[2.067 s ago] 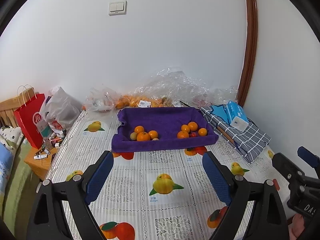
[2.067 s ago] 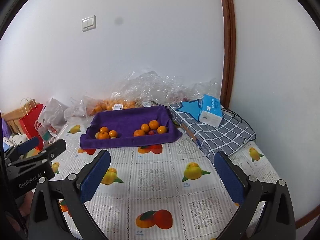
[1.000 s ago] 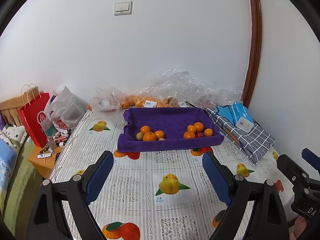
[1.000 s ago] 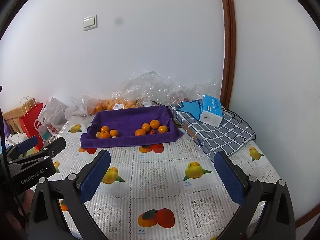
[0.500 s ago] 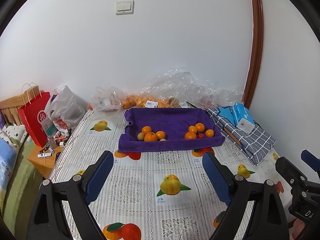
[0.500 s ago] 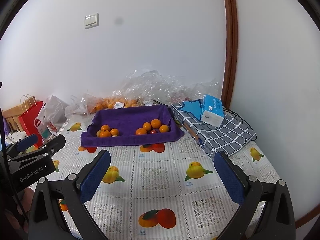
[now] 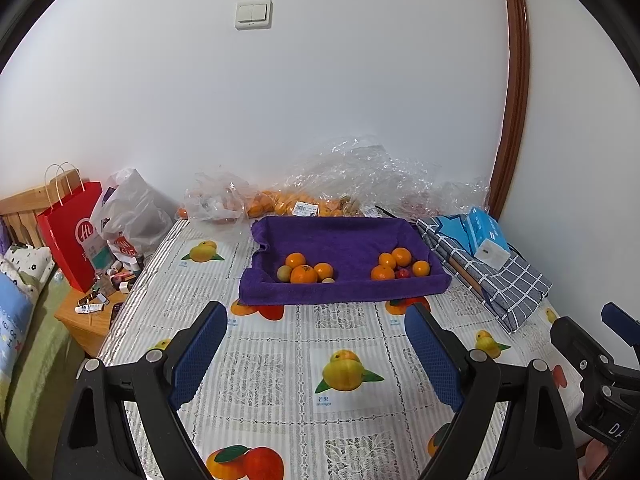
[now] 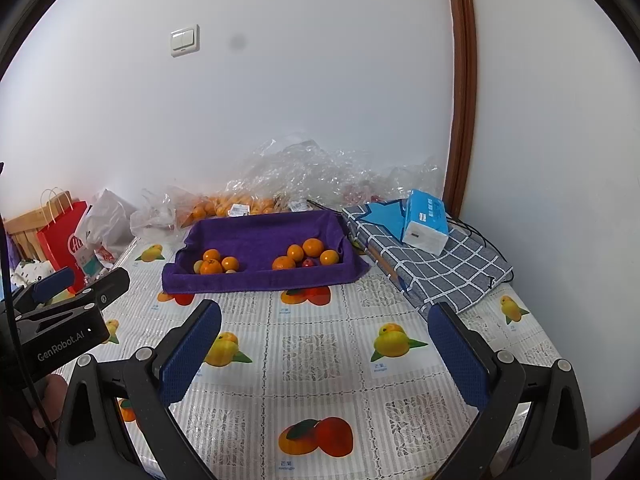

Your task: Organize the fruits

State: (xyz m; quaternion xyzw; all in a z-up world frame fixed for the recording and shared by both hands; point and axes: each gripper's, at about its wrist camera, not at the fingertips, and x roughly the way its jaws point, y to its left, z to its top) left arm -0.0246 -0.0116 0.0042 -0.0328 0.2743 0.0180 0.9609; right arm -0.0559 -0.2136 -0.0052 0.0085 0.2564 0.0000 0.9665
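A purple cloth-lined tray (image 7: 344, 236) (image 8: 260, 232) stands at the far side of the fruit-print table. It holds two small piles: several oranges with a pale green fruit (image 7: 305, 272) (image 8: 214, 265) on the left, and several oranges with a small red fruit (image 7: 396, 265) (image 8: 306, 255) on the right. My left gripper (image 7: 316, 344) is open and empty, well short of the tray. My right gripper (image 8: 326, 346) is open and empty, also short of the tray.
Clear plastic bags with more oranges (image 7: 280, 202) lie behind the tray against the wall. A checked cloth (image 8: 436, 264) with a blue tissue pack (image 8: 426, 222) lies to the right. A red paper bag (image 7: 68, 236) and a bedside stand are at the left.
Both grippers have drifted slightly, so the tray sits a little further right in the views. Both stay open and empty. The fruit has not moved.
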